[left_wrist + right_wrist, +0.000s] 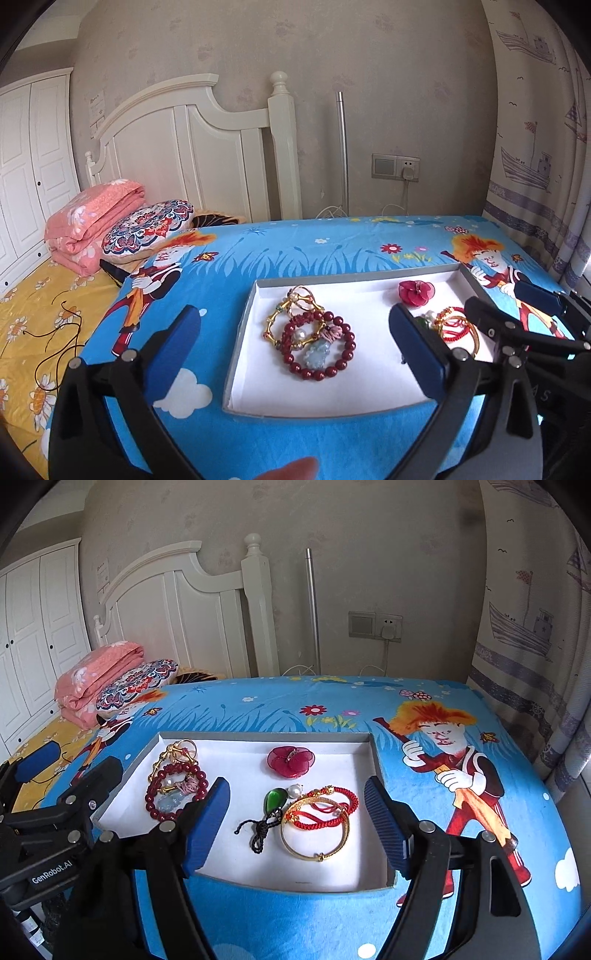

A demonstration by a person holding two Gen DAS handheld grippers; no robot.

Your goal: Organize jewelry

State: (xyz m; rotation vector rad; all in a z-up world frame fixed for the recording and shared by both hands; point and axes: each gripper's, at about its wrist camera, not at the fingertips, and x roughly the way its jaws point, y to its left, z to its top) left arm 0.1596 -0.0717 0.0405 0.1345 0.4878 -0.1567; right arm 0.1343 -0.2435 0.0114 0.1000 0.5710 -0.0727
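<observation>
Both claws open and empty above the jewelry tray

From the left wrist we saw our left claw (291, 334) spread wide and holding nothing; straight ahead between its tips the red bead bracelet (319, 345) and gold bangles (295, 308) lay heaped in the white tray (240, 328), apparently grouped as one pile. From the right wrist, our right claw (295, 814) stood fairly wide, also empty, with the gold bangle (314, 834), red cords (332, 805) and green pendant (274, 800) just ahead between its tips, the red flower (290, 761) farther off.
</observation>
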